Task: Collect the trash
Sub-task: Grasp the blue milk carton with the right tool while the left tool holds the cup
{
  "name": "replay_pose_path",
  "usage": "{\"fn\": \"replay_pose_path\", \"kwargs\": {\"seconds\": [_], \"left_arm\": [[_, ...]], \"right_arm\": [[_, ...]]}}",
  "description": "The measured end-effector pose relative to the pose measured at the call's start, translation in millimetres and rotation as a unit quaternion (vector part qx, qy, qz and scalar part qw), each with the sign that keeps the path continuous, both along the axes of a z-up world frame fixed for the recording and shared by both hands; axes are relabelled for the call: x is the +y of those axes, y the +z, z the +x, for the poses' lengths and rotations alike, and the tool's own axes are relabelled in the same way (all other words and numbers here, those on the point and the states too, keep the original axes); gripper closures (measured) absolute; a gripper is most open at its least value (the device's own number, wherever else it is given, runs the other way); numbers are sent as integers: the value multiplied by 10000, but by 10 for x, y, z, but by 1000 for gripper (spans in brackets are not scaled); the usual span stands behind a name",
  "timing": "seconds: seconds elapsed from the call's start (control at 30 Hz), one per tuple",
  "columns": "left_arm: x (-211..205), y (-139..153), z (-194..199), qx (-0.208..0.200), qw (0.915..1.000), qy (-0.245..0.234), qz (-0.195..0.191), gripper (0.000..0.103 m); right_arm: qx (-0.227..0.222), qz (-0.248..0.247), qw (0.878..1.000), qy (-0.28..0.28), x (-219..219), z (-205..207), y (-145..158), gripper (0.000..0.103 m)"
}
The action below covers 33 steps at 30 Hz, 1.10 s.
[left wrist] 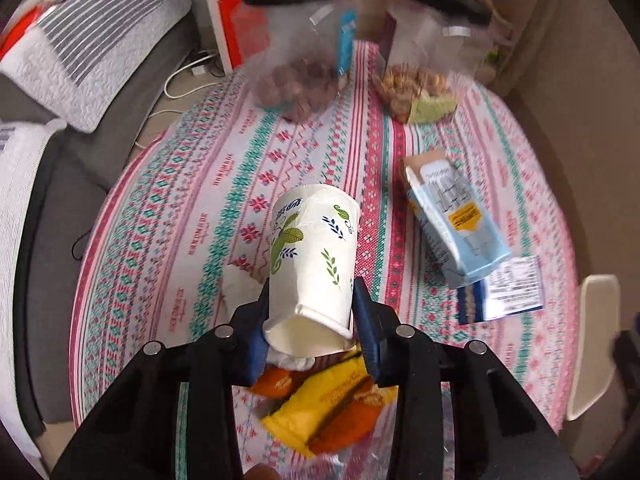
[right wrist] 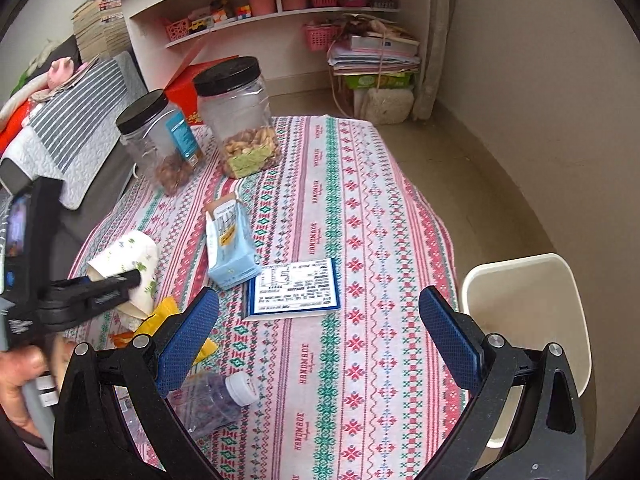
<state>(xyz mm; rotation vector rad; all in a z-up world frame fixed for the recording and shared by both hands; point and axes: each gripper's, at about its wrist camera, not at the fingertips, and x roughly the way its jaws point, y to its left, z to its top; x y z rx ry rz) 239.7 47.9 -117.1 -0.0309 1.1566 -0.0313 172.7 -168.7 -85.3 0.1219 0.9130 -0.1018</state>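
Left gripper (left wrist: 312, 312): fingers clamp crushed paper cup (left wrist: 312, 256), near table's left edge.
Right gripper (right wrist: 320, 320): fingers wide, empty.

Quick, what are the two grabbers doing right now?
Left gripper: closed on the paper cup.
Right gripper: open, holding nothing.
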Motion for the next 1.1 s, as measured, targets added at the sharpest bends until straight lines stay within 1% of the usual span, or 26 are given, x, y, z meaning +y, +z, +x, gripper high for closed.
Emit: {"fn": "replay_pose_path", "kwargs": {"seconds": [0.1, 0.2, 0.27, 0.33, 0.4, 0.43, 0.5, 0.67, 0.73, 0.8, 0.87, 0.9, 0.97, 1.0, 1.03, 1.1], "left_arm": [[178, 365, -230, -320, 9989, 217, -253, 66], [389, 760, -570, -689, 9948, 529, -528, 66], [515, 1025, -860, -1060, 9904, 723, -524, 66], [599, 1184, -1115, -1472, 9842, 907, -385, 65], [656, 1222, -1303, -1733, 9787, 1073, -229, 65], [674, 1199, -1349, -1752, 9783, 1097, -164, 65], [703, 1161, -1340, -1670, 9804, 1040, -74, 65], [900, 1182, -1315, -1652, 9788, 1194, -215, 64], [991, 1182, -1317, -1637, 9780, 1264, -275, 64], [1056, 1166, -1344, -1588, 9781, 1315, -286, 64], [1155, 1135, -1359, -1547, 9776, 1406, -228, 64], [1196, 1116, -1368, -1532, 9771, 1467, -197, 64], [1306, 1073, -1375, -1481, 9754, 1621, -178, 64], [1353, 1059, -1381, -1454, 9748, 1679, -191, 64], [1400, 1047, -1386, -1433, 9743, 1726, -214, 64], [1468, 1028, -1399, -1394, 9735, 1796, -255, 64]], "right_arm": [[16, -16, 9999, 125, 59, 16, -10, 7], [179, 111, 9986, 477, 163, 105, -39, 7], [273, 30, 9968, 746, 273, 210, -66, 7], [409, -98, 9946, 949, 365, 349, -122, 7], [657, -190, 9925, 1013, 434, 538, -215, 7], [808, -194, 9905, 1098, 477, 657, -269, 7], [1014, -245, 9869, 1231, 574, 866, -365, 7], [1155, -459, 9830, 1352, 786, 1211, -571, 7], [1161, -590, 9830, 1296, 856, 1330, -684, 7], [1199, -706, 9825, 1239, 910, 1438, -804, 7], [1340, -704, 9811, 1201, 939, 1547, -940, 8], [1400, -710, 9806, 1172, 942, 1585, -994, 13], [1585, -620, 9785, 1167, 937, 1642, -1104, 33], [1601, -447, 9789, 1186, 926, 1646, -1120, 45], [1546, -367, 9805, 1155, 913, 1637, -1101, 48], [1537, -233, 9808, 1178, 909, 1601, -1072, 48]]}}
